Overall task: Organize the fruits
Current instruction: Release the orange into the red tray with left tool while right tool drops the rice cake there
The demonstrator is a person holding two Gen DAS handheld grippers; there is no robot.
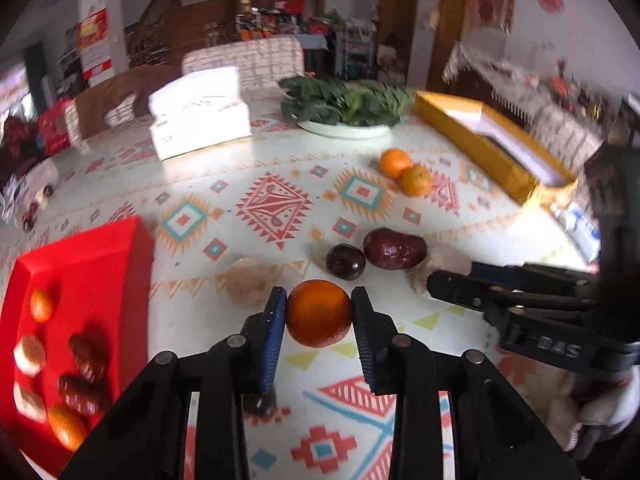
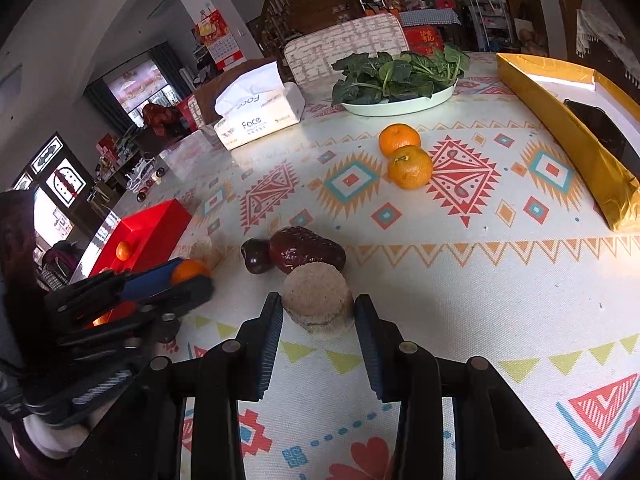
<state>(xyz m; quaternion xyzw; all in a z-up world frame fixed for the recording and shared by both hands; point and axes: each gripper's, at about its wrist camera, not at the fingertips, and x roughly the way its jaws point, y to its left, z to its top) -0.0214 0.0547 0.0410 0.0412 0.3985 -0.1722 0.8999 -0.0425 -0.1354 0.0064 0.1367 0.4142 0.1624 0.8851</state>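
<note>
Left wrist view: the left gripper (image 1: 319, 312) clasps a small round orange mandarin (image 1: 319, 313) across its widest part, blue ribbed pads touching both sides, just above the patterned tablecloth (image 1: 280, 200). Firm-skinned but soft inside, the fruit likely needs only a light squeeze. A shallow red tray (image 1: 80, 264) already holding fruits lies to the left.

Right wrist view: the right gripper (image 2: 319, 312) is narrowed around a beige cylindrical rice-cake-like piece (image 2: 316, 294) standing on the cloth, pads at or just off its sides; actual contact cannot be told. It looks light, crumbly. Two loose mandarins (image 2: 404, 156) wait well beyond.
</note>
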